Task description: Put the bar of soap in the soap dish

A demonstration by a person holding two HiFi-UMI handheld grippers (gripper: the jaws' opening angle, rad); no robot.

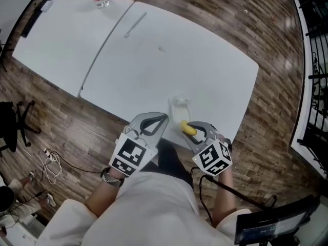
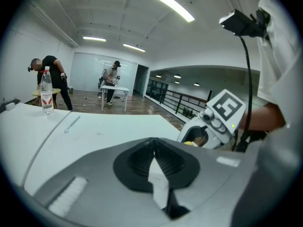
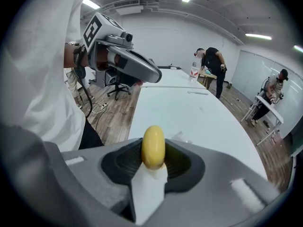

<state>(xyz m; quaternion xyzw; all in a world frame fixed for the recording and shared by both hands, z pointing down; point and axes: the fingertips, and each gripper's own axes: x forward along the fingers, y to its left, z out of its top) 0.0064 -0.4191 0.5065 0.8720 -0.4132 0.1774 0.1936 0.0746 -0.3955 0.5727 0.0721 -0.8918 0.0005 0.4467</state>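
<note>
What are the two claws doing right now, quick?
Left claw: closed, empty.
Right claw: closed on the yellow bar of soap.

Yellow bar of soap [image 3: 153, 147] against the right tool [image 1: 190, 129], grey shell, black pads [image 3: 124, 163]. Grey again on the left tool [image 2: 152, 145], both carrying black-and-white square markers. White bench [image 1: 154, 60], clear soap dish [image 1: 180, 106], dark brown wood-grain floor [image 1: 266, 45].

Bright even light from ceiling strip lights [image 2: 168, 4]; fisheye bending, dark corners in gripper views
</note>
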